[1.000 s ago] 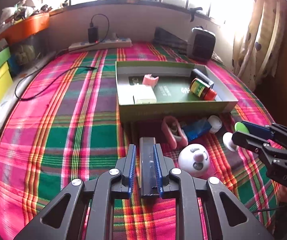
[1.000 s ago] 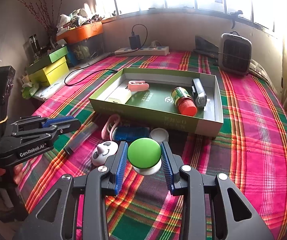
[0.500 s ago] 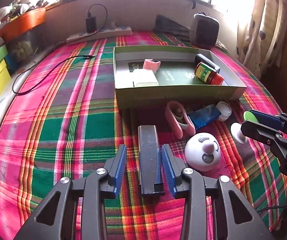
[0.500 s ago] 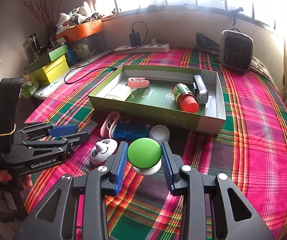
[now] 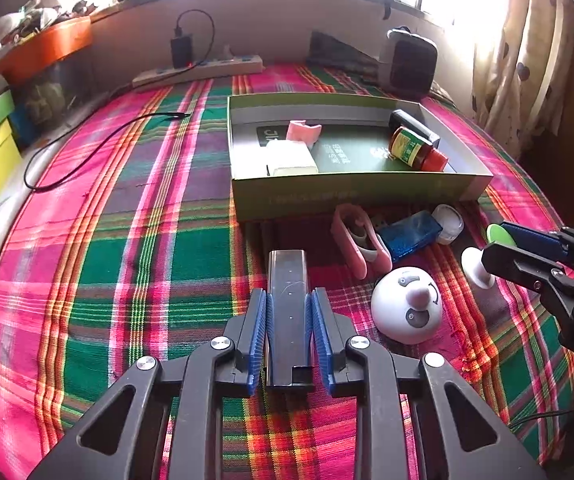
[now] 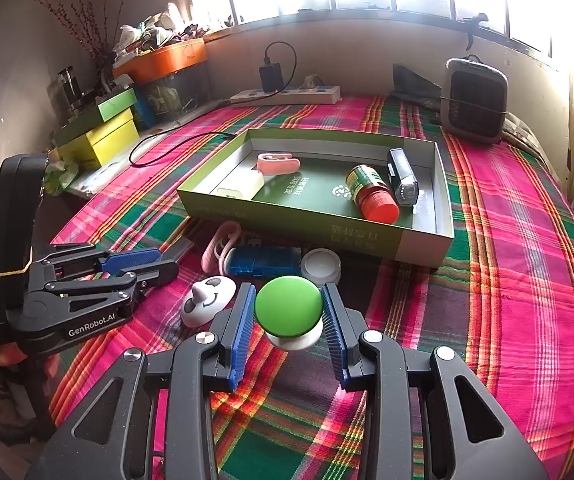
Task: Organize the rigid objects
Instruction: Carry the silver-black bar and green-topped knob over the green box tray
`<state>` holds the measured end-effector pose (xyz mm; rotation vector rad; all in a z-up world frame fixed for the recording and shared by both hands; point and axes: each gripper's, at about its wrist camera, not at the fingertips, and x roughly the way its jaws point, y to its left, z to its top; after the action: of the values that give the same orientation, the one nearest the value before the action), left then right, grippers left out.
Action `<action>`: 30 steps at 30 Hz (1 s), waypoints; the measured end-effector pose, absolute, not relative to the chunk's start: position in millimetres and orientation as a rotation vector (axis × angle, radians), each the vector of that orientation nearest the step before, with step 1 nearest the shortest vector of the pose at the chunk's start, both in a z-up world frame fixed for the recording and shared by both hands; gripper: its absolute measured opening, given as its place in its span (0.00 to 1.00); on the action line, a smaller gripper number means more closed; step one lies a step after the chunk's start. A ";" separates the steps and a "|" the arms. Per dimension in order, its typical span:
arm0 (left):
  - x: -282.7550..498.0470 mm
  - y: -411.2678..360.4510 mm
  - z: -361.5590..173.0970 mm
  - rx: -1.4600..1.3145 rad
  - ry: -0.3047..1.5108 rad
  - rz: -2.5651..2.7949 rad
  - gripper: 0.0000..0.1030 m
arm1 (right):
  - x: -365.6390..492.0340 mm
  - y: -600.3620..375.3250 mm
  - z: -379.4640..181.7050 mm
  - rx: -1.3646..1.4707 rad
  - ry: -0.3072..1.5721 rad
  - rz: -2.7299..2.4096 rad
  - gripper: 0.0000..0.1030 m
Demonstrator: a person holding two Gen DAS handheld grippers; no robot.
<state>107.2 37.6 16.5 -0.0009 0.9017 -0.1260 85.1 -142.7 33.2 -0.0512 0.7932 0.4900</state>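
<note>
My left gripper is shut on a flat black bar that lies lengthwise on the plaid cloth, its far end sticking out past the pads. My right gripper is shut on a green-topped white knob, held just above the cloth. In the left wrist view the right gripper is at the right edge with the knob. A green box stands beyond, holding a red-capped bottle, a black device, a white block and a pink clip.
In front of the box lie a pink clip, a blue case, a small white jar and a white smiley dome. A power strip, a heater, a black cable and yellow boxes line the back and left.
My left gripper opened around the black bar, shifted slightly along it, and has closed on it again. The right gripper and its knob stayed put.
</note>
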 end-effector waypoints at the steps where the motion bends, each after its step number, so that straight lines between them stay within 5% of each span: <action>1: 106.8 38.0 17.4 0.000 0.898 -0.125 0.22 | 85.2 -142.6 33.5 -0.051 0.793 0.490 0.34; 30: 152.3 46.8 71.2 -0.047 0.808 -0.178 0.22 | 128.8 -130.5 72.6 -0.067 0.740 0.497 0.34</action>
<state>152.3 46.8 71.2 -0.0466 0.8081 -0.1784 128.8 -130.5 72.6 -0.0667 0.7398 0.4970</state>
